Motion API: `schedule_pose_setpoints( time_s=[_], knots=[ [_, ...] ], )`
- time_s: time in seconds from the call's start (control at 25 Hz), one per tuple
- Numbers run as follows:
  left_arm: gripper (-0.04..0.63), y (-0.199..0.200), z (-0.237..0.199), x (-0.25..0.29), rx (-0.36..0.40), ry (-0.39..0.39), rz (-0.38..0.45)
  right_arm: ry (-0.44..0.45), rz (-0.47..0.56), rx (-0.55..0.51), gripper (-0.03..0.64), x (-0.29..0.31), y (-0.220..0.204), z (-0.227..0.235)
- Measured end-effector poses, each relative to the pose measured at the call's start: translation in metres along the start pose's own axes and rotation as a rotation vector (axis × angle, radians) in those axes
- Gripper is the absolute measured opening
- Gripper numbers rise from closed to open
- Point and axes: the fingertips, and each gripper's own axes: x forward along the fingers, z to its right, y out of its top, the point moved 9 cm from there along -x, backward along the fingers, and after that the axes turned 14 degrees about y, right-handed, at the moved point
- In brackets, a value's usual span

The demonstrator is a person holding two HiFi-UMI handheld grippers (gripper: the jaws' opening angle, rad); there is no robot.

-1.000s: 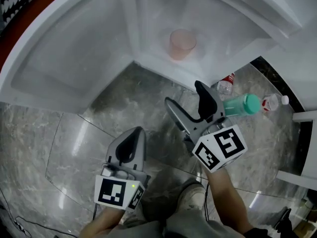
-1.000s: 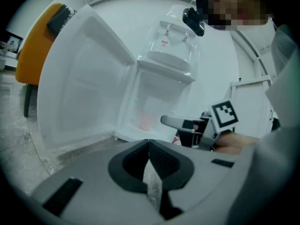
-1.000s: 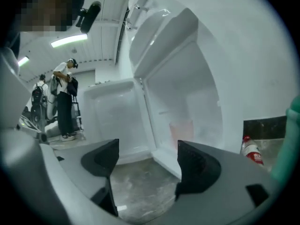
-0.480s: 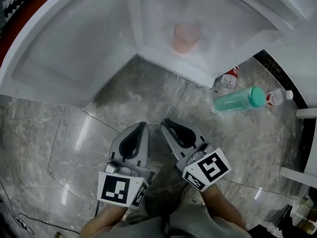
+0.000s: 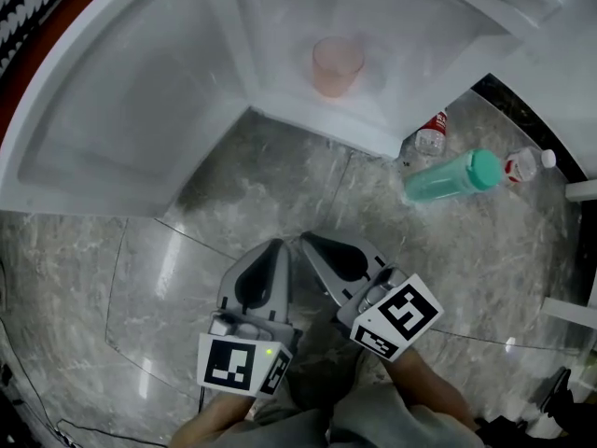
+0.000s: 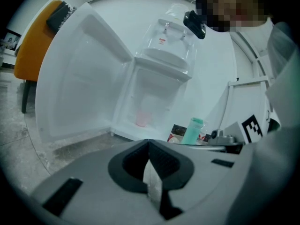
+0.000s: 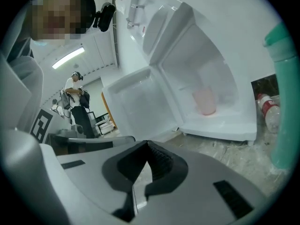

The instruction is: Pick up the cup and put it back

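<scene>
A pale pink translucent cup (image 5: pixel 336 63) stands upright on the floor of the open white mini fridge (image 5: pixel 420 35); it also shows in the left gripper view (image 6: pixel 142 118) and the right gripper view (image 7: pixel 204 102). Both grippers hang side by side over the marble floor, well short of the fridge. My left gripper (image 5: pixel 271 246) (image 6: pixel 148 142) is shut and empty. My right gripper (image 5: pixel 307 240) (image 7: pixel 147 144) has just been closing; its jaws now meet with nothing between them.
The fridge door (image 5: pixel 121 110) stands swung open at the left. A green bottle (image 5: pixel 450 176) lies on the floor right of the fridge, with two small water bottles (image 5: pixel 429 138) (image 5: pixel 528 164) beside it. A person (image 7: pixel 77 102) stands far back in the room.
My right gripper has drawn back from near the fridge to beside the left gripper, and its jaws went from wide open to shut. The left gripper stayed put.
</scene>
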Motion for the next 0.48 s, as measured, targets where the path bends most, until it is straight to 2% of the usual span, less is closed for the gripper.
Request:
schedule_pose_setpoints(
  time_s=[0.28,0.48],
  knots=[
    [0.012,-0.009,0.000,0.010,-0.010,-0.013,-0.031,-0.016,-0.011,0.027,0.009,0.003,-0.009,0.007],
    [0.012,-0.006,0.008,0.014,0.100,-0.024,-0.007,-0.043,-0.033,-0.046,0.009,0.008,-0.008,0.011]
  ],
)
